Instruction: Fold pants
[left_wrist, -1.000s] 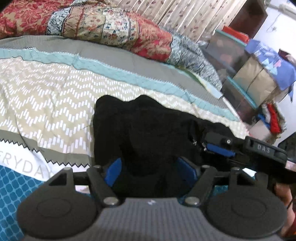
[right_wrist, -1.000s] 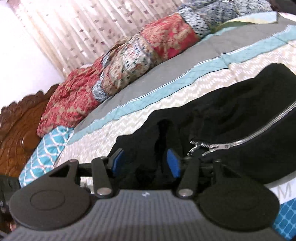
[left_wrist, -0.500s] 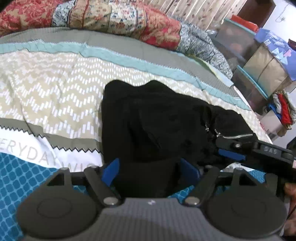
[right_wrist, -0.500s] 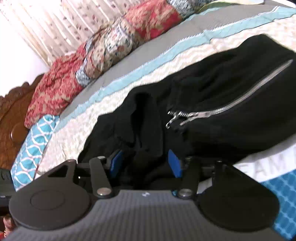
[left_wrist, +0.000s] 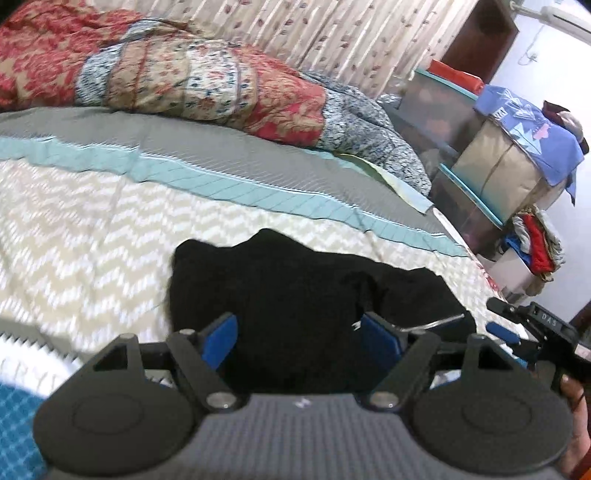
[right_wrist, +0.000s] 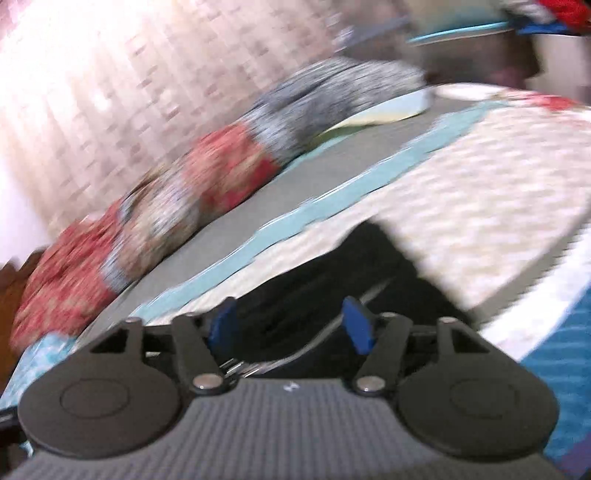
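Black cloth of the pants (left_wrist: 295, 299) bunched in the lower centre of the left wrist frame, lying on the chevron-patterned bedspread (left_wrist: 92, 236) with teal and grey bands above it. Left gripper (left_wrist: 299, 332) low in the frame, blue pads (left_wrist: 219, 338) set wide apart, jaws open, with dark fabric filling the gap between them; cannot tell whether either pad actually touches the cloth. Silver zipper (left_wrist: 432, 323) just beside the right-hand pad, running toward the right edge. Right gripper (left_wrist: 532, 328) visible at the lower right edge of that same frame, black with a blue pad, close to the pants' right side, a bit of hand (left_wrist: 576, 413) behind it.

Heavily blurred in the right wrist frame. Pants (right_wrist: 332, 288) again low and central, a dark mass reaching from between the fingers up toward the middle. Right gripper (right_wrist: 291, 325) with blue pads (right_wrist: 356, 328) spread apart, jaws open, fabric and a pale zipper line (right_wrist: 295, 356) lying between and beneath them. Bedspread (right_wrist: 480, 206) tilted, filling the right half.

Patchwork quilt (left_wrist: 177, 70) in red, cream and blue rolled along the top of the left wrist frame, patterned curtain (left_wrist: 332, 33) behind. Stacked storage boxes (left_wrist: 491, 162) and a blue garment (left_wrist: 532, 136) at upper right.
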